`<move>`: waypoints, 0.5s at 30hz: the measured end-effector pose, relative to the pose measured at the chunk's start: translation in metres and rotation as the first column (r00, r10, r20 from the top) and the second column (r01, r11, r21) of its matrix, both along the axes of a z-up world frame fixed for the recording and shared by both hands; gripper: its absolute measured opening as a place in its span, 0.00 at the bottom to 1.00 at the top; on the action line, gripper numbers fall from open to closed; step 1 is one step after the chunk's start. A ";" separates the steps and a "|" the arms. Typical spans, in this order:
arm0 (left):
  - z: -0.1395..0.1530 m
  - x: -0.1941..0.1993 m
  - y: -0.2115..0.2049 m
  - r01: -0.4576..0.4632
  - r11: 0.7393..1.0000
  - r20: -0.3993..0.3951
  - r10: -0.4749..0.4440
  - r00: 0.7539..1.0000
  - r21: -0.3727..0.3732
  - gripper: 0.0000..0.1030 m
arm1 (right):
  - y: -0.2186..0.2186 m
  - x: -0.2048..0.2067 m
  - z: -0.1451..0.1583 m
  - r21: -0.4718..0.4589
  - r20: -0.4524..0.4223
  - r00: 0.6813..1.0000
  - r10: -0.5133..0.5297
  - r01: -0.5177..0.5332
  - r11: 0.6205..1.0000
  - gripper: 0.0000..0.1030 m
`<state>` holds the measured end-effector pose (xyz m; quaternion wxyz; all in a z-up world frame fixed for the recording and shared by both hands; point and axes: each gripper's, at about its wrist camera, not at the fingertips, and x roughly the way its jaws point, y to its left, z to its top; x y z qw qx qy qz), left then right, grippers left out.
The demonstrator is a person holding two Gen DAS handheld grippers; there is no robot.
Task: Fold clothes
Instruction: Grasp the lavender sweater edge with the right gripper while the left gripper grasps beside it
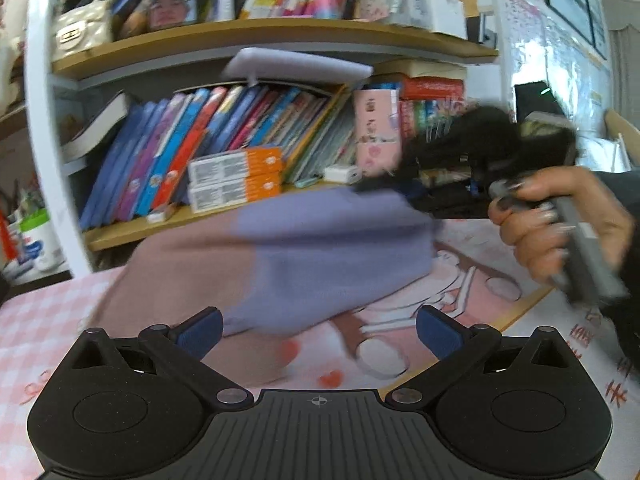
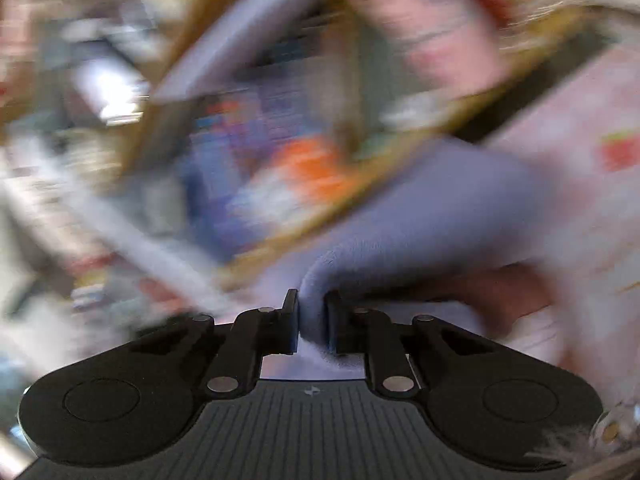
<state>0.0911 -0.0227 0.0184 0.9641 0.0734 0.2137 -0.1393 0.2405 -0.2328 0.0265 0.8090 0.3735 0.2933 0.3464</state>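
While its jaws press together on a fold of lavender cloth, the right claw (image 2: 313, 322) lifts that corner of the garment (image 1: 320, 252) above the worktop (image 1: 48, 320) (this view is heavily blurred). The left claw (image 1: 319, 332) gapes wide and holds nothing, low over the pink patterned cover. The garment, part mauve, drapes before the bookshelf (image 1: 240, 36), beside the right hand (image 1: 560, 220).

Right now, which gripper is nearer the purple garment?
Right. The right gripper is shut on a fold of the purple garment, fabric pinched between its fingers. The left gripper is open and empty, with the garment ahead of its fingertips.
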 end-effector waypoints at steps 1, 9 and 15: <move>0.000 0.003 -0.006 0.007 1.000 0.001 -0.007 1.000 -0.010 1.00 | 0.003 -0.008 0.003 0.066 0.017 0.998 0.062 -0.063 0.996 0.11; -0.009 0.018 -0.041 -0.032 0.999 0.051 0.031 0.998 0.023 0.99 | 0.004 -0.032 0.001 0.188 -0.005 0.983 0.184 -0.180 0.966 0.10; -0.008 0.034 -0.039 -0.046 0.998 0.025 0.047 0.999 -0.037 0.98 | 0.011 -0.034 0.008 0.145 -0.010 0.977 0.213 -0.209 0.967 0.10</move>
